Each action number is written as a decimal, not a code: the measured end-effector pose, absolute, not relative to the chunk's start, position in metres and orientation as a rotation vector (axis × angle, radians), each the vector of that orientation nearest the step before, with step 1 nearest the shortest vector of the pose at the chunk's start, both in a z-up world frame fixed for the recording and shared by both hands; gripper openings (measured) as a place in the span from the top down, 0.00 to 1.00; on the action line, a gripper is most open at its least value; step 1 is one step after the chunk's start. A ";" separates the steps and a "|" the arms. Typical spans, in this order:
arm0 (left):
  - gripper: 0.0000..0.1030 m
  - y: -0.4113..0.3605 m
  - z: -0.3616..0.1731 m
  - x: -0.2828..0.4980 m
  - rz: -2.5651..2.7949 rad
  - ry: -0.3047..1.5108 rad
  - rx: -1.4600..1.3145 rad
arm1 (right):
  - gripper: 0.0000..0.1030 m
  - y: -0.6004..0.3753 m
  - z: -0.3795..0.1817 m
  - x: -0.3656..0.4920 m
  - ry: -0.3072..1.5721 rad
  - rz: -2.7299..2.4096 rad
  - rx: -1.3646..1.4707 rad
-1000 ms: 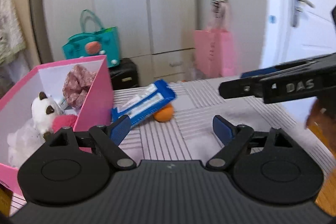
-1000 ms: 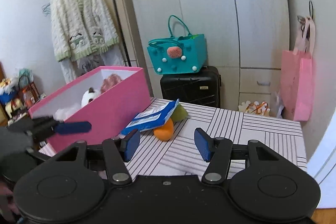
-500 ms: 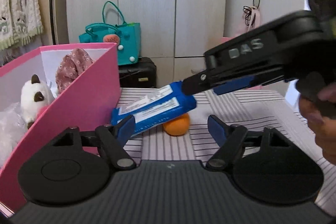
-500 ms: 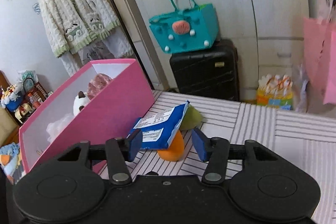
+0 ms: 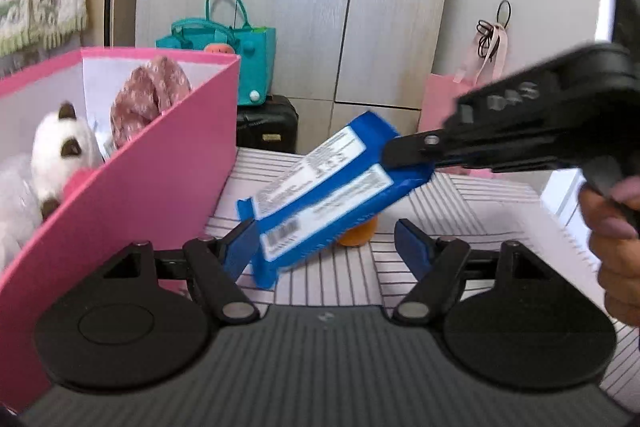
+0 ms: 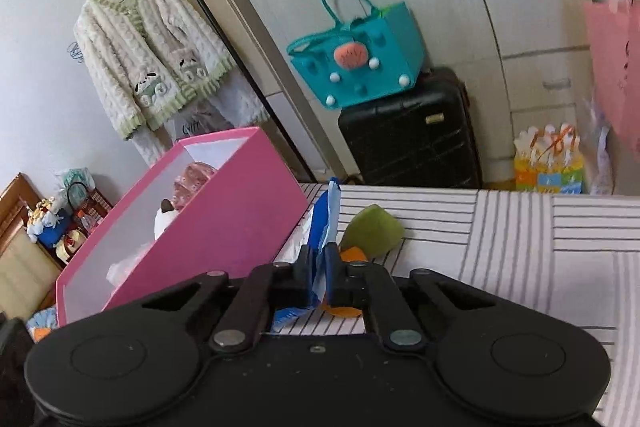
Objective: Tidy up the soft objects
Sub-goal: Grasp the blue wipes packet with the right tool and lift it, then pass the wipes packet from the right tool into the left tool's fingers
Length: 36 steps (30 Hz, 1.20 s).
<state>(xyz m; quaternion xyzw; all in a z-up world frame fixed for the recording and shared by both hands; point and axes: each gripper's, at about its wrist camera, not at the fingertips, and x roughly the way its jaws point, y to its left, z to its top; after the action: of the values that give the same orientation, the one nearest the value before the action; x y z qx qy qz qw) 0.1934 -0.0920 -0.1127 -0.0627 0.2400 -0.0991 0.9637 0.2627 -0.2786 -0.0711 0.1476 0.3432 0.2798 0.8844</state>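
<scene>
One blue pack (image 5: 324, 203): light, floppy, slippery film; my right gripper (image 6: 319, 267) pinches top edge; left gripper (image 5: 322, 241) spread wide, idle.

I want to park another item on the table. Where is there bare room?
The striped tabletop is bare to the right of the orange-and-green plush, out to its far edge. It is crowded beside the pink box, where the right gripper pinches the blue packet.

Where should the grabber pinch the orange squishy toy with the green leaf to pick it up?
Probably pinch the orange toy across its round orange body, coming from the striped table's open right side, after the right gripper lifts the blue packet covering it; its green leaf looks floppy.
</scene>
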 end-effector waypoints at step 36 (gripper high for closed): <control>0.27 -0.091 -0.139 0.236 -0.241 0.647 -0.416 | 0.91 -0.355 -0.130 0.236 0.779 0.525 0.516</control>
<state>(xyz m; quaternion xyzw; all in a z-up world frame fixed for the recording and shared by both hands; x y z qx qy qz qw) 0.2358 -0.0911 -0.1387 -0.2024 0.3149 -0.1171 0.9199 0.2358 -0.3554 -0.1304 0.2457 0.3712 0.2499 0.8599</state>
